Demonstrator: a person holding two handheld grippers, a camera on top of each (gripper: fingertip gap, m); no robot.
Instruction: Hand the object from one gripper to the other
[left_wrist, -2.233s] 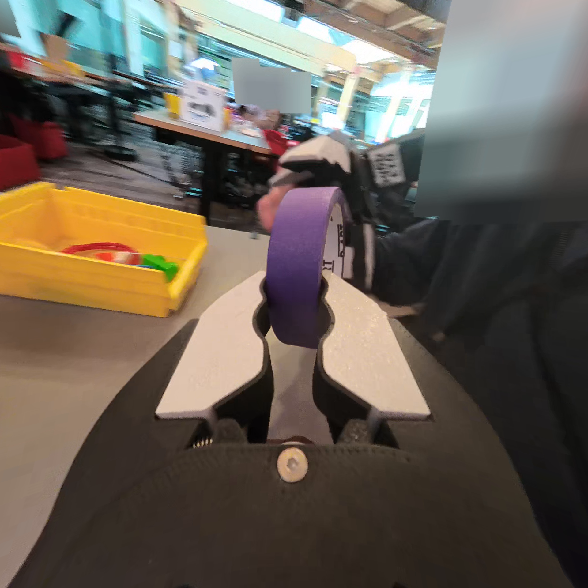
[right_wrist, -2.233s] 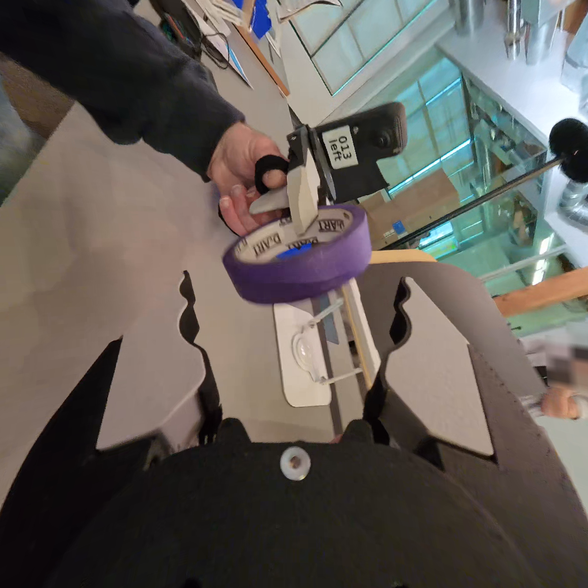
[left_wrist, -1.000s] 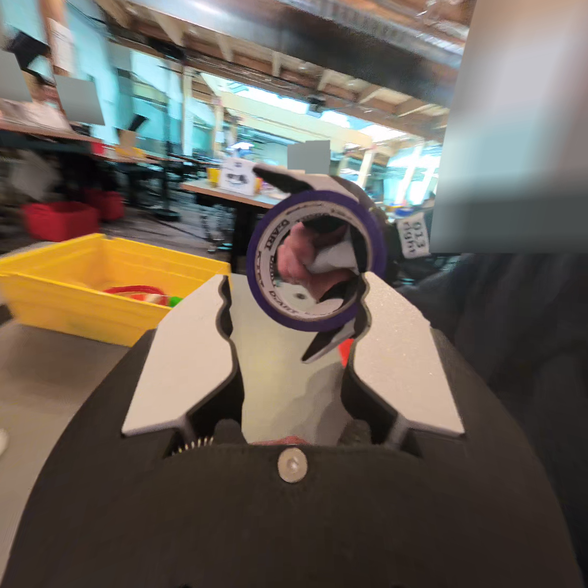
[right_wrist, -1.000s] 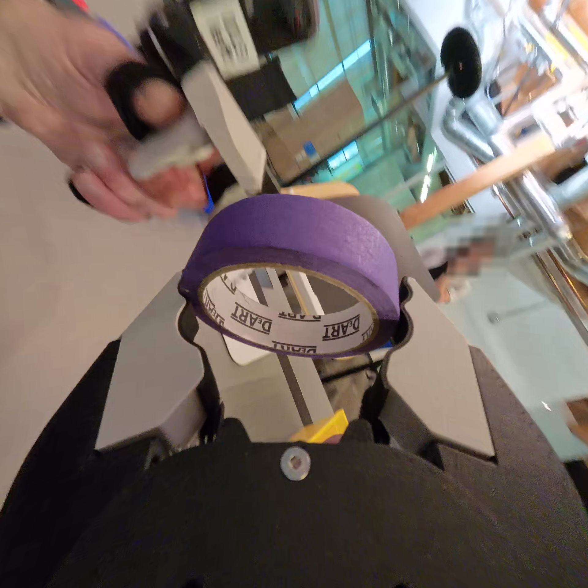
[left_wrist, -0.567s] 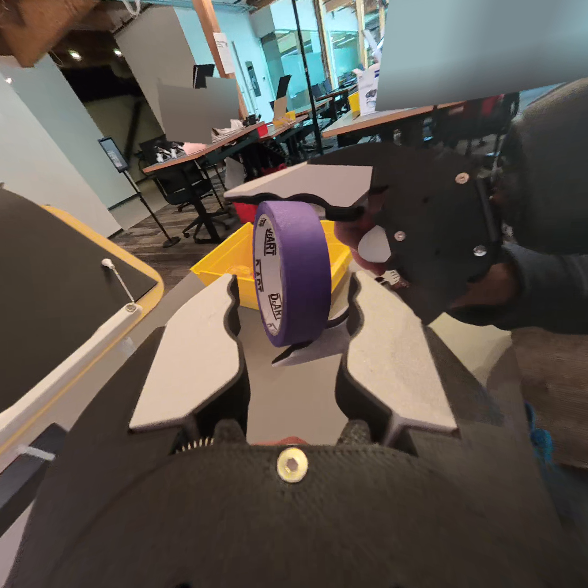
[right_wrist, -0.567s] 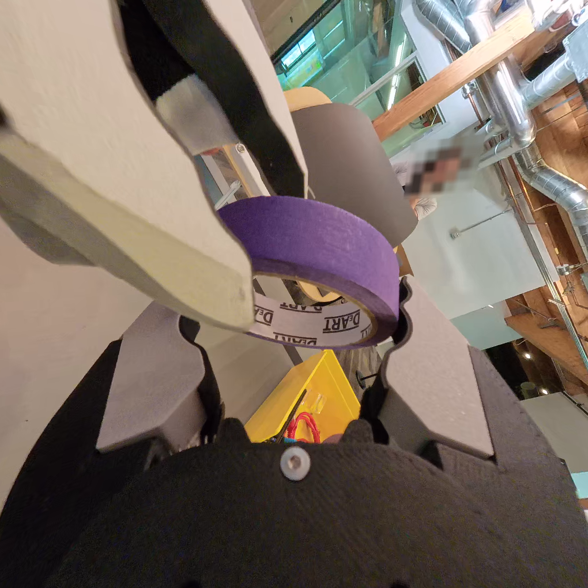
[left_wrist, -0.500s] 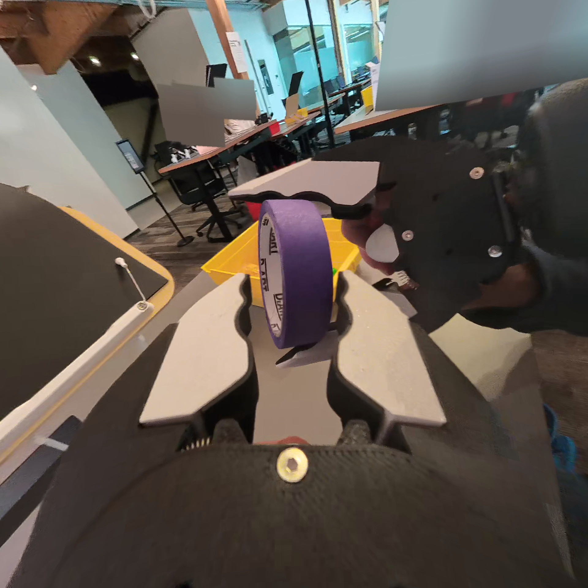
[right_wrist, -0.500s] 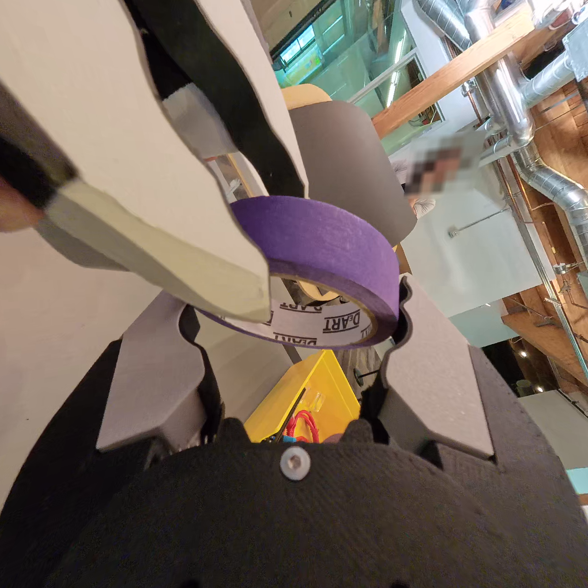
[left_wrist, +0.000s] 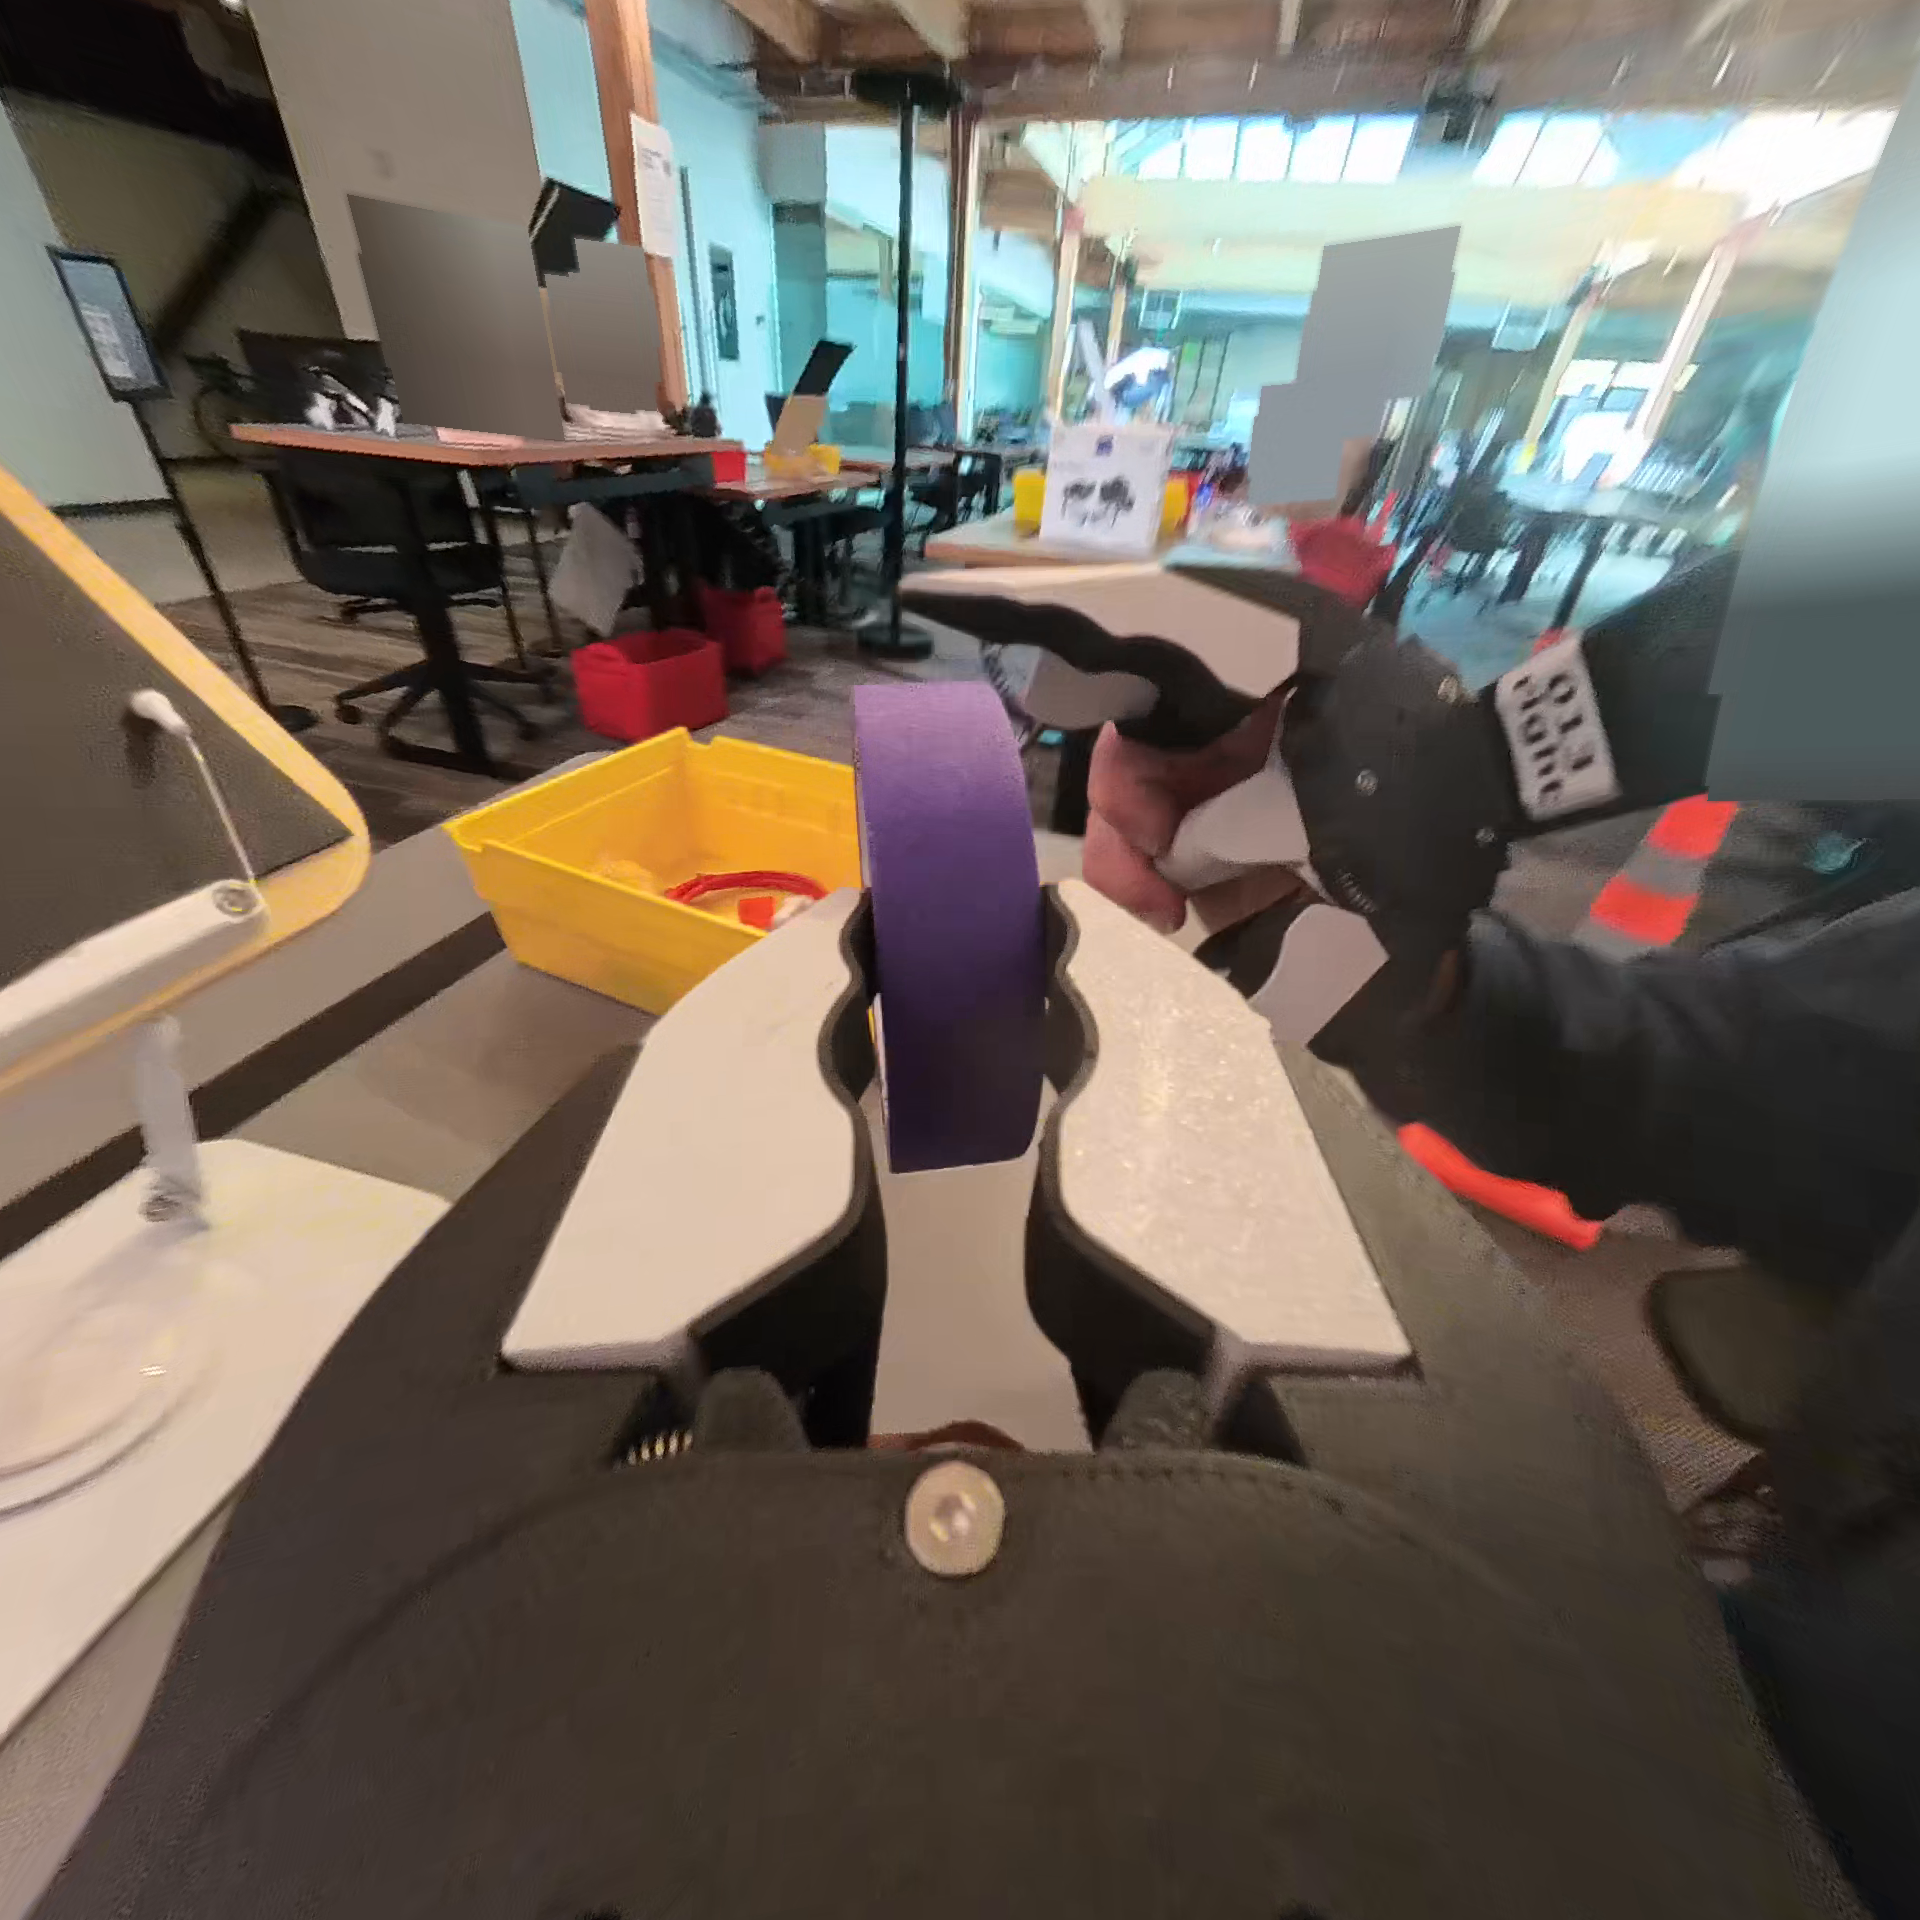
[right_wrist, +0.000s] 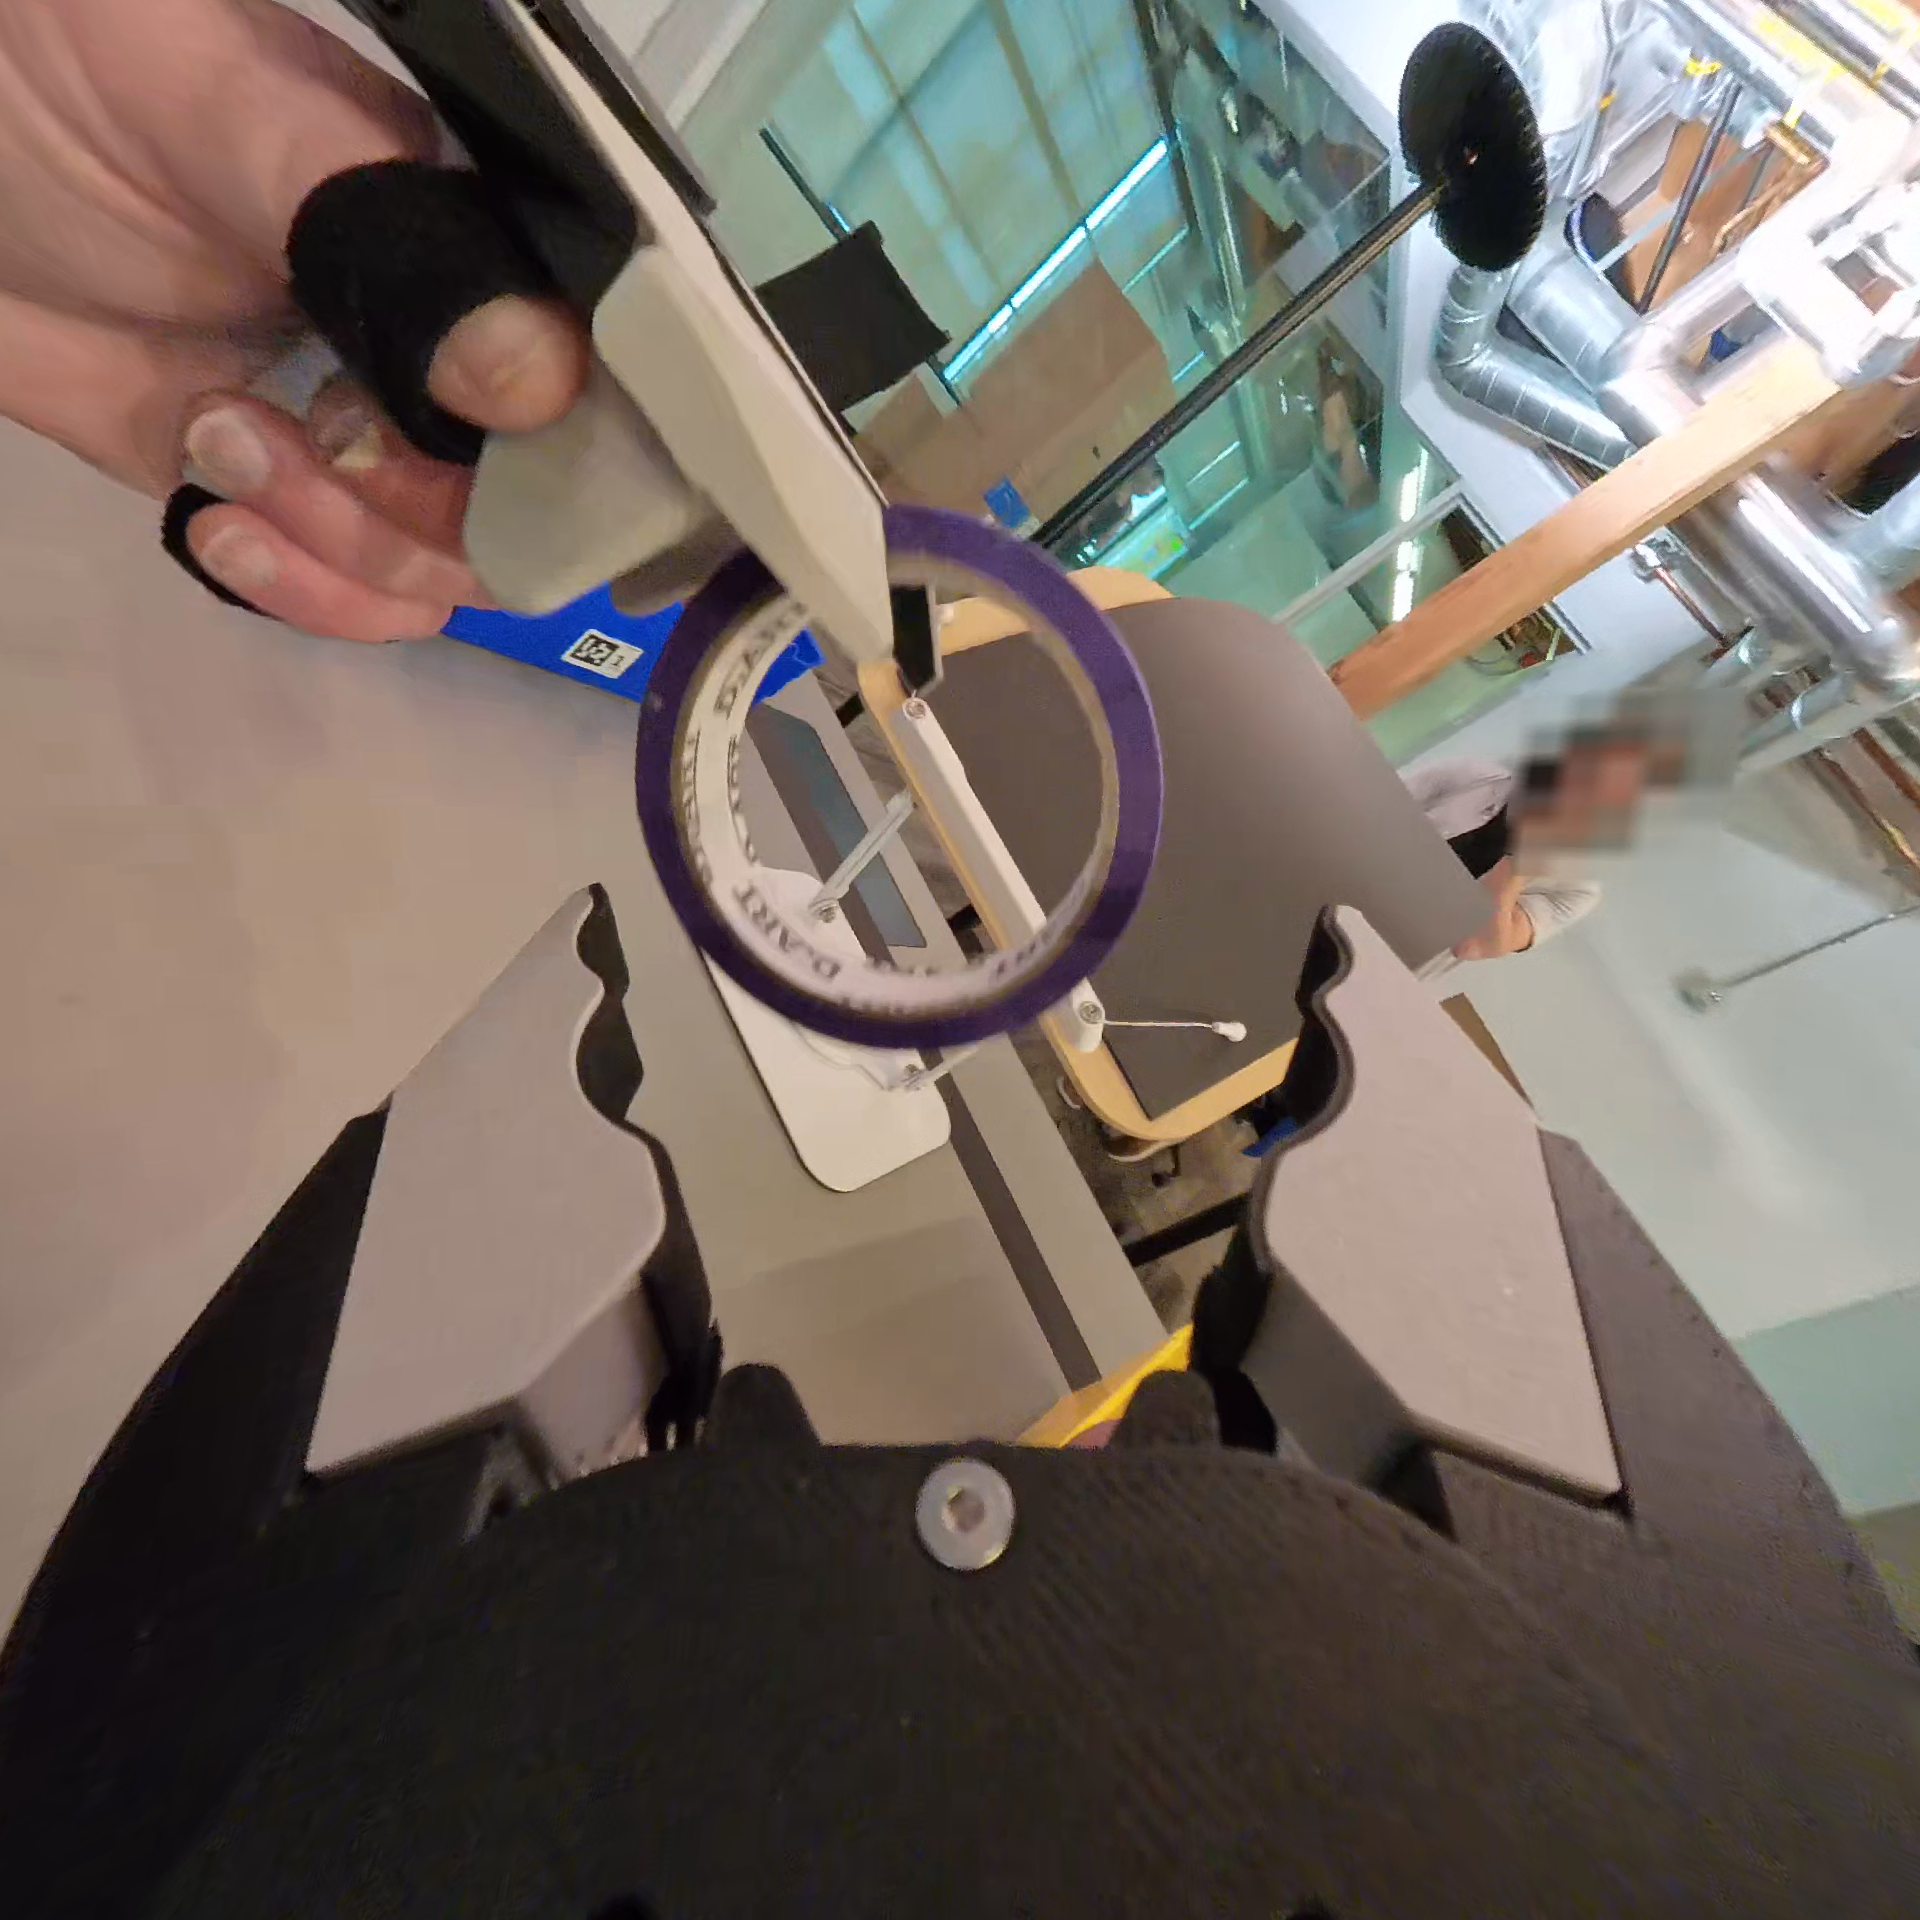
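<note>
A purple tape roll (left_wrist: 951, 914) stands edge-on between my left gripper's (left_wrist: 954, 935) fingers, which are shut on its two flat sides. The right gripper's black body (left_wrist: 1392, 790) hangs to the right of the roll, apart from it, with a hand on it. In the right wrist view my right gripper (right_wrist: 966, 914) is wide open and empty. The tape roll (right_wrist: 894, 1023) hangs just beyond its fingertips as an open ring. The left gripper's grey finger (right_wrist: 748, 416) pinches the roll's top edge, with a hand behind it.
A yellow bin (left_wrist: 582, 883) with a red cable stands on the grey table behind the roll. A black panel with a yellow rim (left_wrist: 125, 831) on a white stand is at the left. Red bins (left_wrist: 649, 681), desks and chairs stand farther back. My left and right fingertips are right by each other.
The right gripper held the roll one second ago. The left gripper closed on it, then the right gripper opened and drew back, leaving the roll in the left gripper.
</note>
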